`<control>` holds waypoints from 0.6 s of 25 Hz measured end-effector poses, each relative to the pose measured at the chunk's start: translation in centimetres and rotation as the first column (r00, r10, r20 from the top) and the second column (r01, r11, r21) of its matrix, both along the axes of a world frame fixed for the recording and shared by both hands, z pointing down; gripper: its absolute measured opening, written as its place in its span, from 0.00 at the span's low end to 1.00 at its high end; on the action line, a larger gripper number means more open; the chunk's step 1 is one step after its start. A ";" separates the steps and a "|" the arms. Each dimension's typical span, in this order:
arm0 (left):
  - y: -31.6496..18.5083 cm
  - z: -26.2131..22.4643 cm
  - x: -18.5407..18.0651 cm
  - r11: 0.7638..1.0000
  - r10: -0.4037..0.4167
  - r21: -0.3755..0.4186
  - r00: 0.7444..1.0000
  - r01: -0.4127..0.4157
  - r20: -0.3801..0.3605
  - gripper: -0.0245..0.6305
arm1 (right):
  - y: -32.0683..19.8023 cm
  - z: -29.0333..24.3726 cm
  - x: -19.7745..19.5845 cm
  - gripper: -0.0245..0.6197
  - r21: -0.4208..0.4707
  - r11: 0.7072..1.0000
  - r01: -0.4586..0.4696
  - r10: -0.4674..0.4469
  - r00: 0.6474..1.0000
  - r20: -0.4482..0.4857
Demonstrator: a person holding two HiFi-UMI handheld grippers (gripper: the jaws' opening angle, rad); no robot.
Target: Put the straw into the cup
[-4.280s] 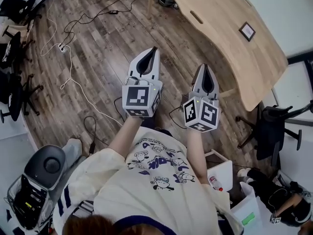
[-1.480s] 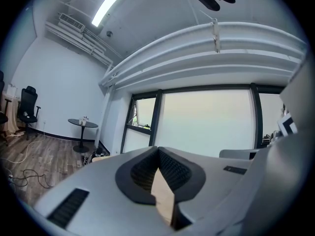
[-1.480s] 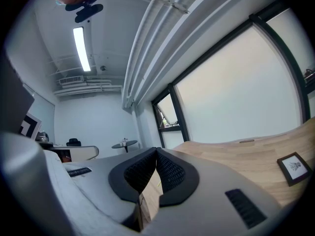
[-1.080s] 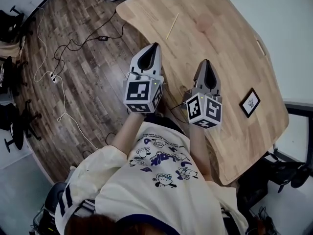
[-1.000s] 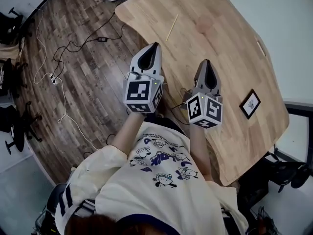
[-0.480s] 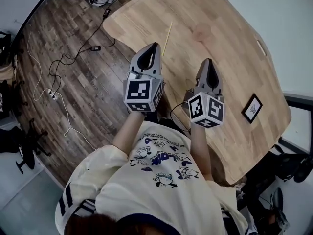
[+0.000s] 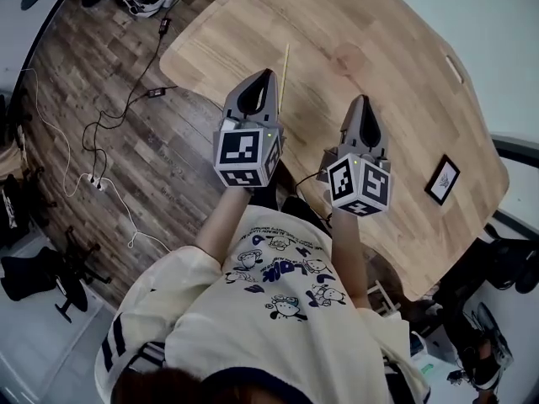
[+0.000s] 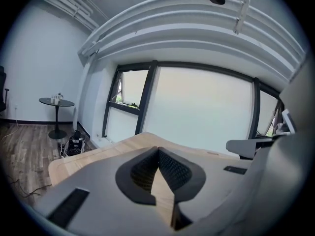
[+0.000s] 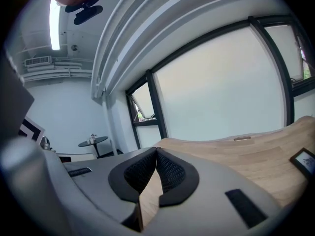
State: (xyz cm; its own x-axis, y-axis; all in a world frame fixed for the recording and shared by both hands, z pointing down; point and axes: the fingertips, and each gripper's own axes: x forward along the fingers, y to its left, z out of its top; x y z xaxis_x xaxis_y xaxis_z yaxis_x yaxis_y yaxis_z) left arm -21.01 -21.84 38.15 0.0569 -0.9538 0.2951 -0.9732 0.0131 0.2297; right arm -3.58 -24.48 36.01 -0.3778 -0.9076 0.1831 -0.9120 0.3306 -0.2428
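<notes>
A thin pale straw point(image 7: 284, 64) lies on the wooden table point(image 7: 396, 141), just past the tip of my left gripper point(image 7: 267, 76). A faint pinkish round shape point(image 7: 348, 57), seemingly a clear cup seen from above, stands to the straw's right, beyond my right gripper point(image 7: 362, 101). Both grippers are held side by side in front of the person's chest, near the table's front edge. The left gripper point(image 8: 158, 149) has its jaws closed tip to tip with nothing between them. The right gripper point(image 9: 156, 149) is shut and empty too. Neither gripper view shows the straw or the cup.
A small black picture frame point(image 7: 442, 179) lies at the table's right side and also shows as the frame point(image 9: 303, 158) in the right gripper view. Cables and a power strip point(image 7: 95, 183) run over the wood floor on the left. A black office chair point(image 7: 50, 272) stands lower left.
The table has come nearer and now lies under both gripper tips. The straw and cup sit closer to the grippers. Both grippers stay shut and side by side.
</notes>
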 end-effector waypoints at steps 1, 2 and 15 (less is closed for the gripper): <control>-0.5 0.3 -0.1 1.000 0.009 -0.010 1.000 -0.009 -0.005 0.07 | -0.4 0.2 -0.1 0.03 -0.006 1.000 -0.009 0.009 1.000 -0.004; -1.0 0.7 -0.2 1.000 0.019 -0.019 1.000 -0.019 -0.011 0.07 | -0.8 0.3 -0.1 0.03 -0.011 1.000 -0.019 0.018 1.000 -0.008; -6.0 6.0 0.0 0.975 0.143 -0.162 0.988 -0.152 -0.065 0.07 | -3.5 3.1 -1.3 0.03 -0.084 0.993 -0.080 0.074 0.994 -0.074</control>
State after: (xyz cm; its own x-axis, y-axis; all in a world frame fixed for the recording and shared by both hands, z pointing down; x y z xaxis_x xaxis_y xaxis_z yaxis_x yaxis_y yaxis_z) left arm -20.98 -27.85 44.11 0.2131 -0.8719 0.4410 -0.9538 -0.0877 0.2874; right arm -4.86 -27.99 39.11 -0.2904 -0.9129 0.2866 -0.9499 0.2390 -0.2013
